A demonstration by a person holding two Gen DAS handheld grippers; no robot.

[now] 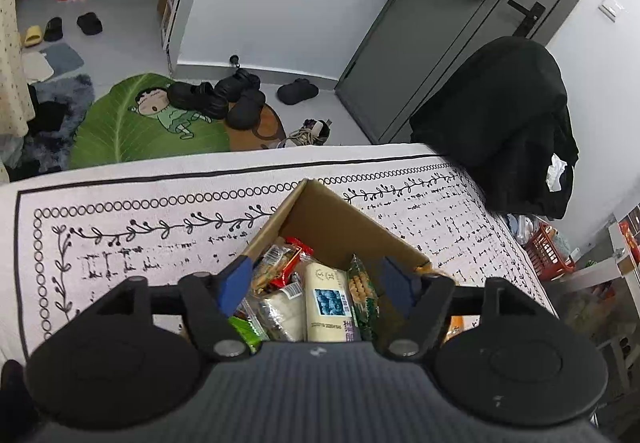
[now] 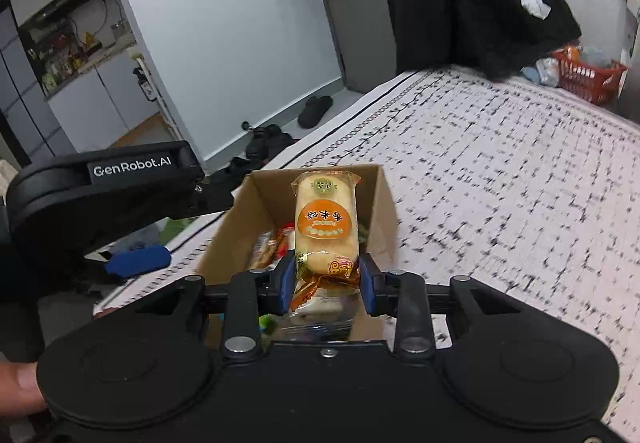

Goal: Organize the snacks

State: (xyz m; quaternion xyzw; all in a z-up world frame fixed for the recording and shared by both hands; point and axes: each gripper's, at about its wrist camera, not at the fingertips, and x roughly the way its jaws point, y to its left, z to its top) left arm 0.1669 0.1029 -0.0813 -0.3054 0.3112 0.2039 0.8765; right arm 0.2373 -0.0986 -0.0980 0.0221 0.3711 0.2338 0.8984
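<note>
While its blue pads are pressing in from both sides, the right gripper [image 2: 325, 285] is holding a rice cracker packet [image 2: 325, 231] by the lower end, with the jaws drawn in narrow around the crinkled wrapper. That packet, pale with an orange oval label, is standing up from the fingers and hanging over the open cardboard box [image 2: 382, 211], which is sitting on the patterned tablecloth [image 2: 500, 203]. Other wrapped snacks are lying in the bottom of the box beneath it.

From the left wrist view, the left gripper [image 1: 316, 283] is hovering above the same cardboard box [image 1: 336, 219] with its jaws spread wide and nothing between them; its blue pads [image 1: 236, 283] are standing apart over the contents. Below them a white packet with a blue picture [image 1: 326, 303] is lying beside a green biscuit packet [image 1: 362, 291] and a red-and-orange wrapped snack [image 1: 280, 263], all jumbled together inside.

Beyond the table edge, a black coat [image 1: 504, 123] is hanging over a chair, a red basket [image 1: 548, 251] is sitting to the right, and black shoes [image 1: 224, 99] are lying on a green leaf mat [image 1: 120, 127].
</note>
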